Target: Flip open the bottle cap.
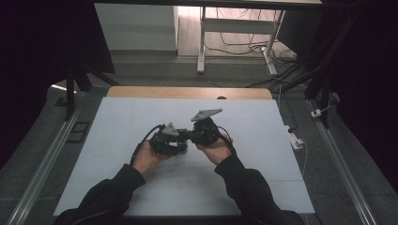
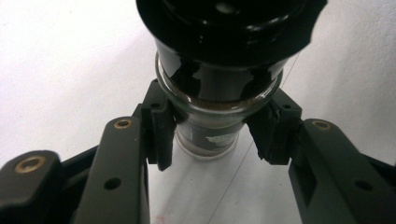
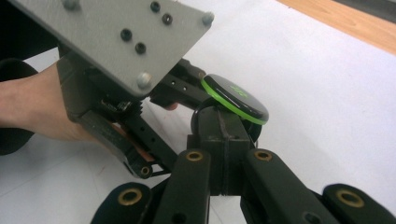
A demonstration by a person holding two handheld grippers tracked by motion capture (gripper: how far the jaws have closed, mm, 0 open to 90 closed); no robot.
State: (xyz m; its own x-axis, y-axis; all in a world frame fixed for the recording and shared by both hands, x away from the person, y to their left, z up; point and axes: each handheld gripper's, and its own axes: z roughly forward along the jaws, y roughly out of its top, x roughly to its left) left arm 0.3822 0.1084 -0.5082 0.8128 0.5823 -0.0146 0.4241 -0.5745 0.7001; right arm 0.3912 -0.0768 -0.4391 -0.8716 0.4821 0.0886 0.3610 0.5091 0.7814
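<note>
Gripping a small glass jar (image 2: pixel 210 135) by its neck, my left tool (image 1: pixel 170 139) is clamped tight near the middle of the white table (image 1: pixel 117 140). My right tool (image 1: pixel 202 132), at three o'clock of it, is clamped on the jar's black, green-rimmed lid (image 3: pixel 235 97).

Dim, dark-edged high view; gripper views bright, soft, slightly blurred.

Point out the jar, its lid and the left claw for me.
jar (image 2: pixel 205 140), left gripper view, glass body between the pads.
lid (image 3: pixel 236 98), right gripper view, black top with green rim.
left claw (image 2: pixel 212 133), left gripper view, midway between fingertips.
</note>
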